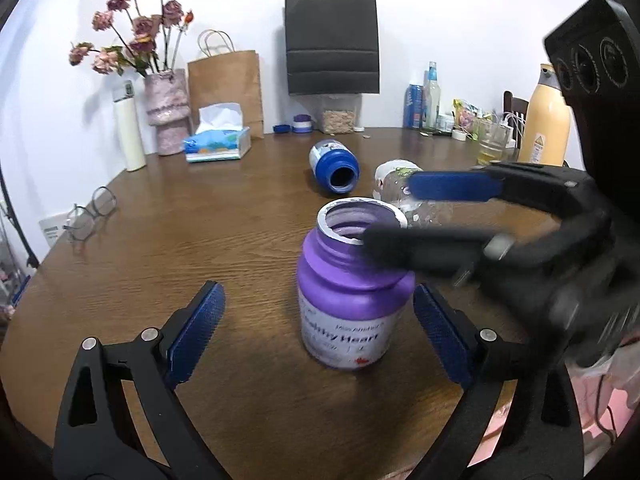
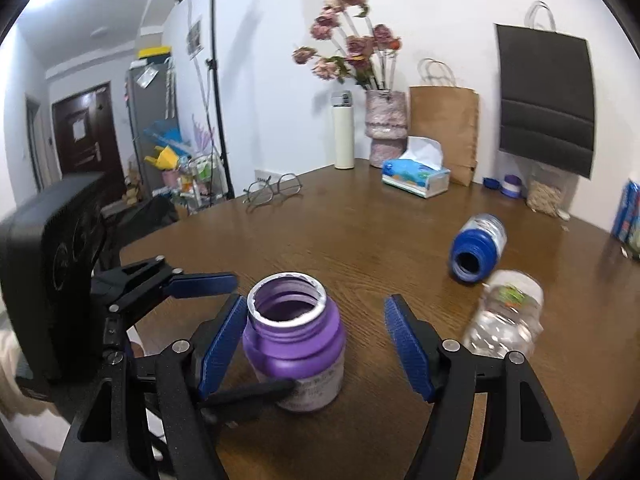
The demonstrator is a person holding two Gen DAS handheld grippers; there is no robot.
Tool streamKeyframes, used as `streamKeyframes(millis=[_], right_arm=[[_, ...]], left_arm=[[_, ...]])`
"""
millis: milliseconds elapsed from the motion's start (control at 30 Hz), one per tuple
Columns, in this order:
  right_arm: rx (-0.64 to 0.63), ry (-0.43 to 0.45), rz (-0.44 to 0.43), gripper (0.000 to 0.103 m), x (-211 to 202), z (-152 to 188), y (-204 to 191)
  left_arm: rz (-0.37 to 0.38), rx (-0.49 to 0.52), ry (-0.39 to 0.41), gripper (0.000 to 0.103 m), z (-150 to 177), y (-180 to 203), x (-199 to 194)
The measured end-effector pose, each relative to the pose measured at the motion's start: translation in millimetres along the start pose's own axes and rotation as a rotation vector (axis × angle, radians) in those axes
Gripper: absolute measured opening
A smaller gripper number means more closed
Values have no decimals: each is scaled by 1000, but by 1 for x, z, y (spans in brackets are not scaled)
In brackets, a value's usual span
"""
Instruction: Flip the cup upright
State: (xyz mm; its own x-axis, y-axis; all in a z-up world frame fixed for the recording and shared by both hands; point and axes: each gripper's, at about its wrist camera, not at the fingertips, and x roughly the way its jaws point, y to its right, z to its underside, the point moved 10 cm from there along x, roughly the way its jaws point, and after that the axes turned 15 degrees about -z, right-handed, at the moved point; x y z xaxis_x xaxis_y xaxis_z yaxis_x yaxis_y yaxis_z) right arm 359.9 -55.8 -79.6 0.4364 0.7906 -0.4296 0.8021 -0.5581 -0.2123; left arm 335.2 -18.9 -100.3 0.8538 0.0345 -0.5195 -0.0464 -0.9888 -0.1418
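From your left wrist camera, your left gripper (image 1: pixel 316 326) stands wide open, its blue-padded fingers on either side of the upright purple plastic jar with a white label (image 1: pixel 352 292); neither pad touches it. The jar stands lidless, mouth up, on the round brown wooden tabletop (image 1: pixel 200 232), toward the edge nearest you. Your right gripper (image 1: pixel 394 212) reaches in from the right, also spread, one finger crossing the jar's neck and the other beyond the rim; whether it touches is unclear. Two more jars lie on their sides nearer the tabletop's middle: one blue open-mouthed jar (image 1: pixel 335 165) and one clear plastic jar (image 1: pixel 400 188) just right of it. One pair of glasses (image 1: pixel 90 214) rests by the left edge.

From your right wrist camera, your right gripper (image 2: pixel 316 346) is released, holding nothing, with the purple jar (image 2: pixel 294 344) between its fingers; the left pad sits just beside the jar's shoulder, the right pad well apart. Your left gripper (image 2: pixel 264 334) comes in from the left, open, its lower finger against the jar's label. The same count holds here: one blue jar (image 2: pixel 476 246) and one clear jar (image 2: pixel 506 316) lying toward the right edge, and one tissue box (image 2: pixel 416 174) at the far edge.
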Motion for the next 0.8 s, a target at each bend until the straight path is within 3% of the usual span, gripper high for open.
streamKeyframes(millis=[133,200,233,300,400,500,800], right_arm=[[38,56,34,76,-36,-8,1],[71,47,144,76,-64,-5,12],[78,43,189,78,-76,-2,15],[74,61,273,87,-112,6,23],[118,94,320,87,-151,20,41],[153,94,357,87,-161,25,54],[118,82,368,87,-160,22,40]], left_arm=[[-29,-45,-11,93,1,-17,-26],[-28,-39,-15,94,-5,-28,-46],[-49,-58,-7,99,-12,-42,-57],[-110,-111,22,102,-23,-68,-72],[-172,-161,122,103,-40,-93,-94],[-187,-177,162,103,-50,-96,-99],[-175,-191,188,103,-55,-91,-108]])
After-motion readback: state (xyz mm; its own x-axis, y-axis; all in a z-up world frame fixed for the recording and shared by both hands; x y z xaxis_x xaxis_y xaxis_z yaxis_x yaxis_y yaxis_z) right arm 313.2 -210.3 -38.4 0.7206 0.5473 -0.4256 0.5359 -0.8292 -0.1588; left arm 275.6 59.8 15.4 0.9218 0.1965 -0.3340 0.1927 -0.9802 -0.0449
